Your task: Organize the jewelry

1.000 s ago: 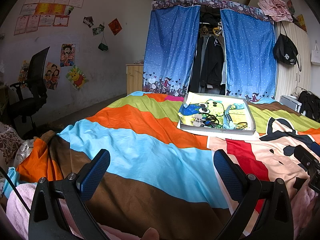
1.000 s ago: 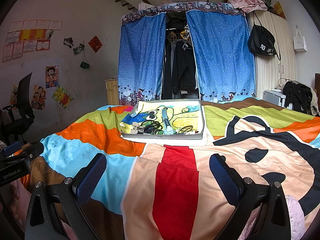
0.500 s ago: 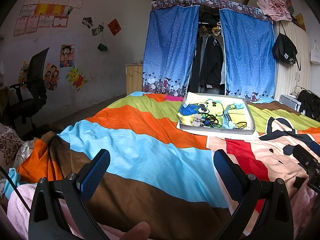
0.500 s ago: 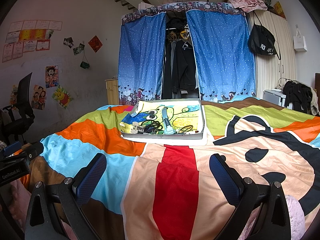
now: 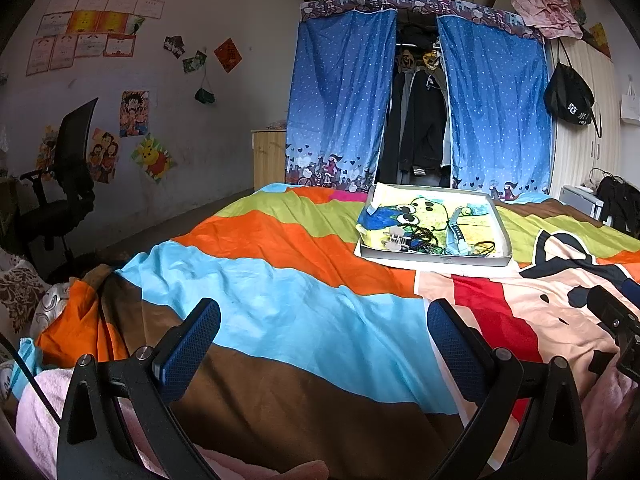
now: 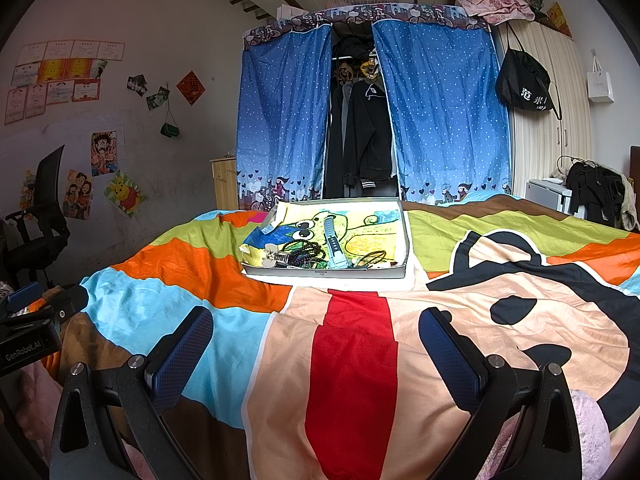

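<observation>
On the far half of the striped, multicoloured bedspread (image 6: pixel 352 360) sits a shallow grey rectangular tray (image 6: pixel 326 273) lined with a cartoon print, holding tangled dark bead strands (image 6: pixel 304 254), a pale blue watch strap (image 6: pixel 334 246) and a cream hair claw (image 5: pixel 394 240) heaped at its near edge. Both grippers hover low at the near end, well apart from it. Left gripper (image 5: pixel 322 344): jaws spread, empty; tray lies ahead and to its right. Right gripper (image 6: pixel 316 344): jaws spread, empty; tray lies almost straight ahead, so this hand appears better placed. The strap's long axis runs near to far.
</observation>
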{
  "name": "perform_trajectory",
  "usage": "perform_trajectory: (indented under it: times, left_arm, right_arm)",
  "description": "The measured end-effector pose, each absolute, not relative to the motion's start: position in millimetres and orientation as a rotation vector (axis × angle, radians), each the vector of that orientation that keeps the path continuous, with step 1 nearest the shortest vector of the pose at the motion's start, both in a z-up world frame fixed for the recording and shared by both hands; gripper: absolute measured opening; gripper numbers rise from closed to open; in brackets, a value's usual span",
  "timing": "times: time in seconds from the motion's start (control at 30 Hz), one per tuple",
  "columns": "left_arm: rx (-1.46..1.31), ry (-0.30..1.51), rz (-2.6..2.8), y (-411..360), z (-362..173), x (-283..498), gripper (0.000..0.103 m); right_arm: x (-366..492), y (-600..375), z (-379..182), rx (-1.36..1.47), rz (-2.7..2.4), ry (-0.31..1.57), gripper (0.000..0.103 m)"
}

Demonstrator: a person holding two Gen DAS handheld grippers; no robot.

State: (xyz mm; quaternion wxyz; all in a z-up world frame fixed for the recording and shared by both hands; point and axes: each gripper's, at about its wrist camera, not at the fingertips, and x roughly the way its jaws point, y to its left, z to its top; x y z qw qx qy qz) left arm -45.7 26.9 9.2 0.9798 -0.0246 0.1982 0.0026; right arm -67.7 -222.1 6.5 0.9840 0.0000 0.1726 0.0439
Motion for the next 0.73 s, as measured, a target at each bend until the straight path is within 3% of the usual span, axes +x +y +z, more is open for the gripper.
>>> perform_trajectory:
  times: [0.73]
  left_arm:
    - [-0.047,0.414,-0.002,31.2,4.7,-41.2,0.101]
  right_arm:
    - [-69.4,-222.1,1.9,-0.002,0.089,0.356,0.103]
